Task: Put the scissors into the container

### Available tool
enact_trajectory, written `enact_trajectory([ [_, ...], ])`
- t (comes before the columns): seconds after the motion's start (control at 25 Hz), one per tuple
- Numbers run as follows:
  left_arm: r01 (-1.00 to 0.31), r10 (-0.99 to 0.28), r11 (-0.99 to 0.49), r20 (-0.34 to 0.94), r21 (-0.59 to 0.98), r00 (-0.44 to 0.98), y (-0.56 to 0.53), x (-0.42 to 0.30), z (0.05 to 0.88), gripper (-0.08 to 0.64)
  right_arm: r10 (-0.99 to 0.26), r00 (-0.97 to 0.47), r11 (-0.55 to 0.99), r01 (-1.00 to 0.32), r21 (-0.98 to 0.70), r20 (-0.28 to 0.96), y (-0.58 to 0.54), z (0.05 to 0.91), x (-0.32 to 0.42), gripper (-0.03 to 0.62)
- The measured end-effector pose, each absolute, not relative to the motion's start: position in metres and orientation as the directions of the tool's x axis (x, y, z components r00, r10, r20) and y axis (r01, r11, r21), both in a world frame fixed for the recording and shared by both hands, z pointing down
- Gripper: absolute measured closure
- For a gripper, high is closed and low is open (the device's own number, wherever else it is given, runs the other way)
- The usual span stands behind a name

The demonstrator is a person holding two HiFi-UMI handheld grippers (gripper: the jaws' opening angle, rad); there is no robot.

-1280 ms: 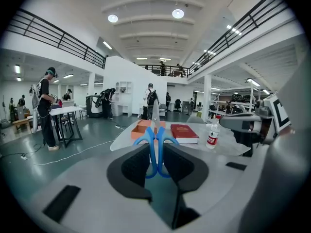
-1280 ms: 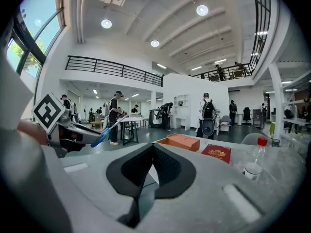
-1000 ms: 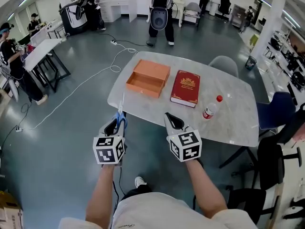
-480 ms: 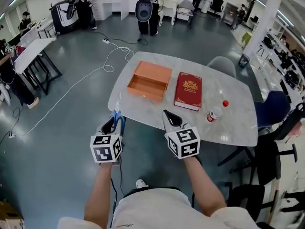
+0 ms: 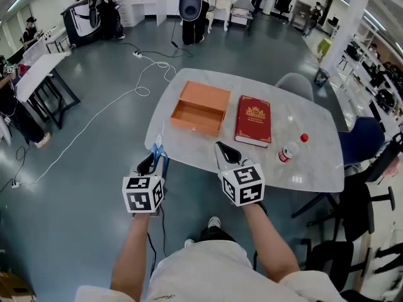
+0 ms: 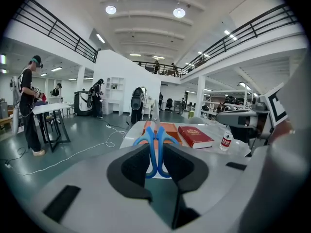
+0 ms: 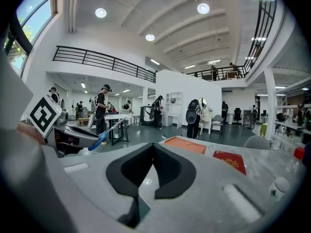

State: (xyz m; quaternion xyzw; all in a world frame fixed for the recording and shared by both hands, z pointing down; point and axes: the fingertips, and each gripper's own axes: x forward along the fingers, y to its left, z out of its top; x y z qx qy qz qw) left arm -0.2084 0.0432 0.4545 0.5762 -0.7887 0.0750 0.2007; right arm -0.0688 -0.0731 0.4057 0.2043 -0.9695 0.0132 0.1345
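Head view: left gripper (image 5: 153, 163) at near-left edge of white marble table (image 5: 315, 162), carrying blue-handled steel scissors (image 5: 158, 150), blades toward open orange box (image 5: 199, 109), apart from it.
Left gripper view: jaws clamped on scissors' handles.
Right gripper view: right gripper (image 7: 151, 152) jaws closed together, empty.

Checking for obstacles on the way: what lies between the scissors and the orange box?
Only bare table separates the scissors, shut in the left hand-held gripper, from the box, per the head view.

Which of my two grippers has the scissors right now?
The left gripper: its jaws clamp the blue-handled scissors. The right gripper has its jaws together on nothing.
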Motion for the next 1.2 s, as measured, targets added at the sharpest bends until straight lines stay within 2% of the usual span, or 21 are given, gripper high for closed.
enact_trajectory([
  [0.4, -0.945, -0.870, 0.315, 0.425, 0.087, -0.251, 0.001, -0.240, 0.462, 0.476, -0.390, -0.885, 0.914, -0.405, -0.009, 0.256, -0.119, 0.415, -0.104, 0.588],
  [1.2, -0.955, -0.856, 0.292, 0.459, 0.048, -0.238, -0.177, -0.291, 0.467, 0.475, -0.378, -0.887, 0.916, -0.400, -0.032, 0.264, -0.293, 0.425, -0.163, 0.588],
])
